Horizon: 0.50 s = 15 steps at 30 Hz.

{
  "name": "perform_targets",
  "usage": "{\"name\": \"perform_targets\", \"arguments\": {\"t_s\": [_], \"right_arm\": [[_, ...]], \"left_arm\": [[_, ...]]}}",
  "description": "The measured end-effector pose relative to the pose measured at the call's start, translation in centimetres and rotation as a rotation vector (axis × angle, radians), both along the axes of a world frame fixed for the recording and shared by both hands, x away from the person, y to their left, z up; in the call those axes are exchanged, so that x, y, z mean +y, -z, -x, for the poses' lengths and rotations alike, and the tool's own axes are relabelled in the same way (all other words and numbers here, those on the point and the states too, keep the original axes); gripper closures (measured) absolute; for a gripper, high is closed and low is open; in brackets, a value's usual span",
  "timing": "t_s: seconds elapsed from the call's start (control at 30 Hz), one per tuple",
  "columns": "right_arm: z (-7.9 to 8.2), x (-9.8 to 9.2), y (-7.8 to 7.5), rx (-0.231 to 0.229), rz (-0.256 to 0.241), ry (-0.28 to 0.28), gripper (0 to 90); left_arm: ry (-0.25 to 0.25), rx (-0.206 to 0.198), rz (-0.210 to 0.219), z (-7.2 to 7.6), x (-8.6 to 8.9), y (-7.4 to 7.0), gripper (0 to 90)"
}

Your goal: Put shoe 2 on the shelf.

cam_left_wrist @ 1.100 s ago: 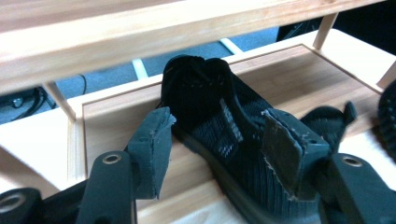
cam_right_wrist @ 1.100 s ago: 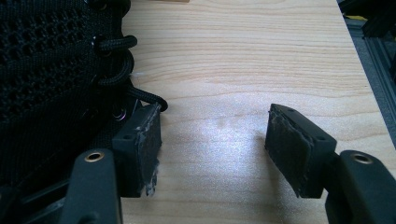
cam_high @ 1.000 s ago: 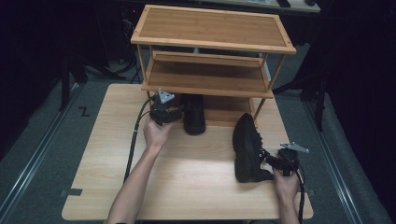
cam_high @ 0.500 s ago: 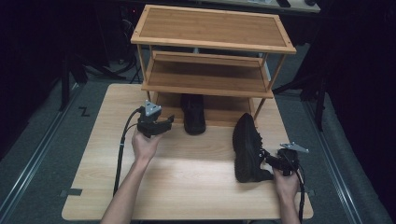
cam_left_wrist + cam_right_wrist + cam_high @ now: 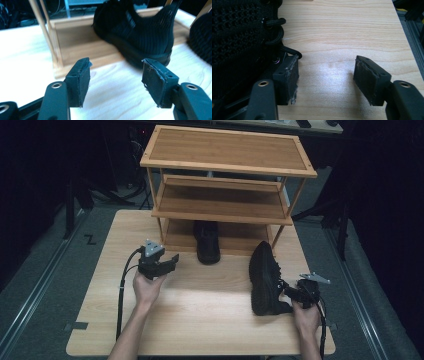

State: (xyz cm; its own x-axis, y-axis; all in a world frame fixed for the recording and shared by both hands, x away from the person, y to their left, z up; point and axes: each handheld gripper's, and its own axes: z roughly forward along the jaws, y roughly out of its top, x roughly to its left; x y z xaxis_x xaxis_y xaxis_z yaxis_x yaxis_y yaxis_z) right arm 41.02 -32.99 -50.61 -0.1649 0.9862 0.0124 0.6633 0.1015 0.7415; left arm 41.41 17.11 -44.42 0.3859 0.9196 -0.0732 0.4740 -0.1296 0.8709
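A black mesh shoe [image 5: 206,242] [image 5: 135,32] lies on the lowest shelf of the wooden rack [image 5: 225,166], its heel sticking out over the table. My left gripper [image 5: 170,262] [image 5: 116,75] is open, left of that heel and apart from it, with nothing between its jaws. A second black shoe [image 5: 265,277] [image 5: 237,35] lies on the table at the right, and it also appears as a dark edge [image 5: 202,37] in the left gripper view. My right gripper [image 5: 292,294] [image 5: 325,72] is open at this shoe's lace side, one jaw against the upper and bare wood between the jaws.
The three-tier rack stands at the back of the wooden table [image 5: 200,320]; its top and middle shelves [image 5: 220,202] are bare. A rack post [image 5: 50,40] rises left of the shelved shoe. The table's right edge [image 5: 404,27] runs close to my right gripper.
My left gripper has drawn back from the shelved shoe, leftward and toward the person, still open. The right gripper and the shoe beside it have not moved.
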Motion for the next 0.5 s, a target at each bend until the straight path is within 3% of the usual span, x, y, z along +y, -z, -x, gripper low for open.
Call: {"name": "perform_targets", "arguments": {"t_s": [0.27, 0.33, 0.37, 0.5], "right_arm": [[0.1, -0.2, -0.1, 0.019, 0.015, -0.012, 34.6], [0.4, -0.4, -0.3, 0.031, 0.012, -0.046, 35.7], [0.6, -0.4, -0.4, 0.036, -0.01, -0.044, 36.4], [1.1, -0.4, -0.3, 0.026, -0.02, -0.059, 37.4]], "left_arm": [[-0.039, 0.053, -0.017, 1.4, 1.1, 3.2, 39.3], [-0.048, 0.073, -0.019, 1.5, 1.4, 3.9, 39.1], [-0.052, 0.085, -0.024, 1.5, 1.6, 4.2, 38.9], [-0.067, 0.117, -0.047, 1.8, 2.1, 5.5, 39.5]]}}
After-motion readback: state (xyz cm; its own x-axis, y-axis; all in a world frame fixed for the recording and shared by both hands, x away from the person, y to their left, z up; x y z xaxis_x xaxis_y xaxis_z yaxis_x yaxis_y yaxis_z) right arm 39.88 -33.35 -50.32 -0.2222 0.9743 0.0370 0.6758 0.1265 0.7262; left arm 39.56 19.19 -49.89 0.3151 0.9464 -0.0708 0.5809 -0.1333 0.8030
